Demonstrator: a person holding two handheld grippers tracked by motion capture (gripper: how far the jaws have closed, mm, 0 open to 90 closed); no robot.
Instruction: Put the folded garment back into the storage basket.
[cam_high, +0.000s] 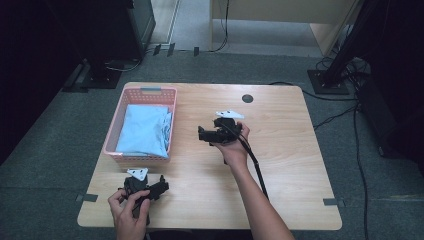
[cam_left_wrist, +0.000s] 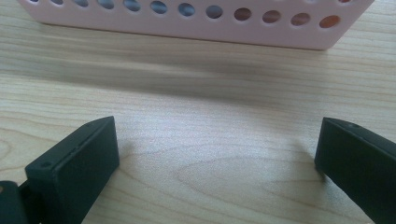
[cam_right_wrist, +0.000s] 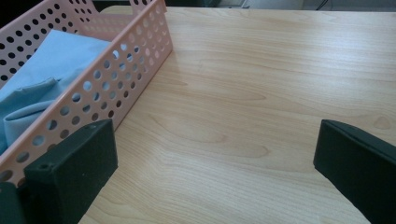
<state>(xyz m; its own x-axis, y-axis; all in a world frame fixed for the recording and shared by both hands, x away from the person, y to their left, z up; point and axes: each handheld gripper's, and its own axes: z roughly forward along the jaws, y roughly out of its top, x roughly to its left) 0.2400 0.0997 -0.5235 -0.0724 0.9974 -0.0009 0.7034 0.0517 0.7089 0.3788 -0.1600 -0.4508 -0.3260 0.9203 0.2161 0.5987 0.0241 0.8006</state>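
A pink perforated basket (cam_high: 114, 151) stands on the left half of the wooden table (cam_high: 280, 165), with a folded light-blue cloth (cam_high: 145, 129) inside it. My left gripper (cam_high: 161, 186) rests low near the table's front left, just in front of the basket's near wall (cam_left_wrist: 196, 28), open and empty. My right gripper (cam_high: 201, 133) is held above the table's middle, to the right of the basket, pointing left toward it. Its jaws stand wide open with nothing between them. In the right gripper view the basket's side wall (cam_right_wrist: 116, 74) and the cloth (cam_right_wrist: 42, 79) lie at the left.
A dark round grommet (cam_high: 247, 98) sits near the table's far edge. Cables run over the grey carpet at the right, beside a black stand base (cam_high: 327, 82). Another dark stand (cam_high: 102, 75) is at the back left.
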